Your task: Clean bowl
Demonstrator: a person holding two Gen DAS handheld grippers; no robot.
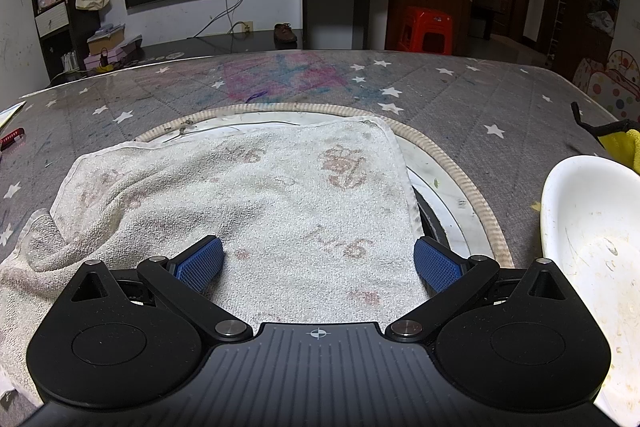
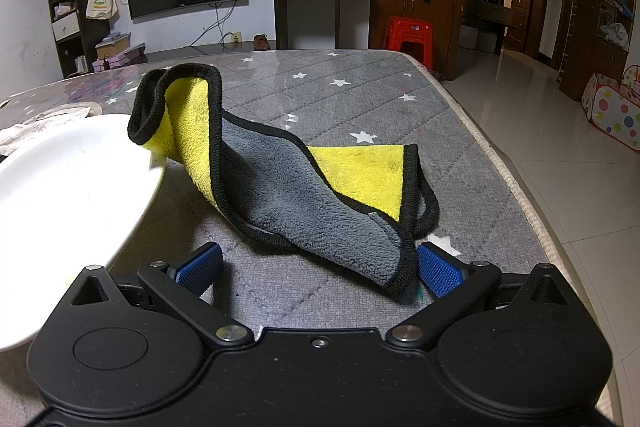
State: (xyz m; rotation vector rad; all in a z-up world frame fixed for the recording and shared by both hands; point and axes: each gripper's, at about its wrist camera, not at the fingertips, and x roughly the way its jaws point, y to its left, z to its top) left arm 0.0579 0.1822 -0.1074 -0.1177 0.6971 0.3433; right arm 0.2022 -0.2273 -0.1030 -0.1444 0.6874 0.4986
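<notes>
White bowl (food-smeared) left of the spread-wide, empty right gripper, beside yellow-grey cloth

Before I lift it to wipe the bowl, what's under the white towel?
The towel covers a round white disc with a beige rim, showing at its far and right edges. Anything else beneath is hidden.

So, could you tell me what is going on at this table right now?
A person holds two grippers, both open and holding nothing. The left gripper hovers over a stained white terry towel; the right gripper faces a yellow-and-grey microfibre cloth. The dirty white bowl sits between them, not yet wiped.
</notes>
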